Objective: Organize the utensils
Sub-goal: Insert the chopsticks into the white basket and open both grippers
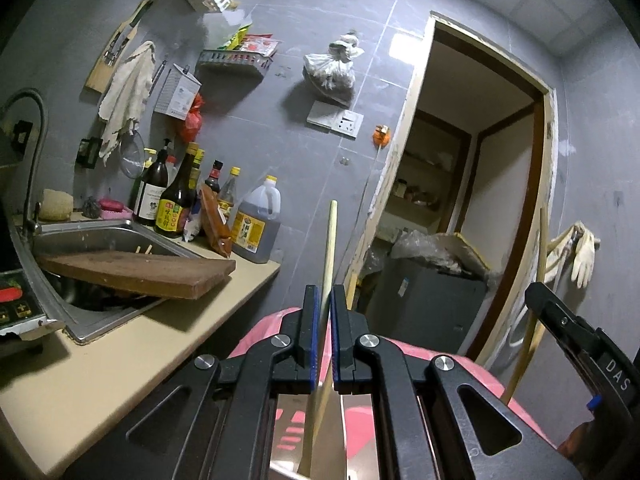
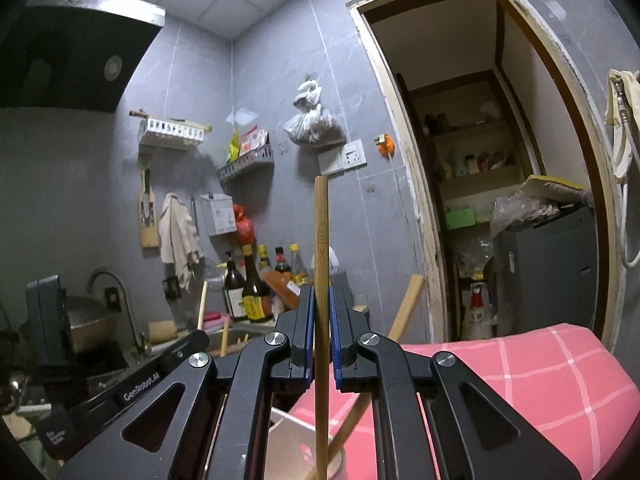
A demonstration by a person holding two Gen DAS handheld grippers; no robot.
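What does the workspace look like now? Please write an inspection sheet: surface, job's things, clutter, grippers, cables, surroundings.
Surface: beige countertop beside a steel sink; a wooden cutting board lies across the sink.
Job's things: one pale chopstick upright in the left gripper; one darker chopstick upright in the right gripper, its lower end in a white cup.
Clutter: sauce bottles and an oil jug at the wall.
Grippers: both shut on chopsticks.
Cables: nothing seen.
Surroundings: grey tiled wall, wall racks, open doorway, pink checked cloth.
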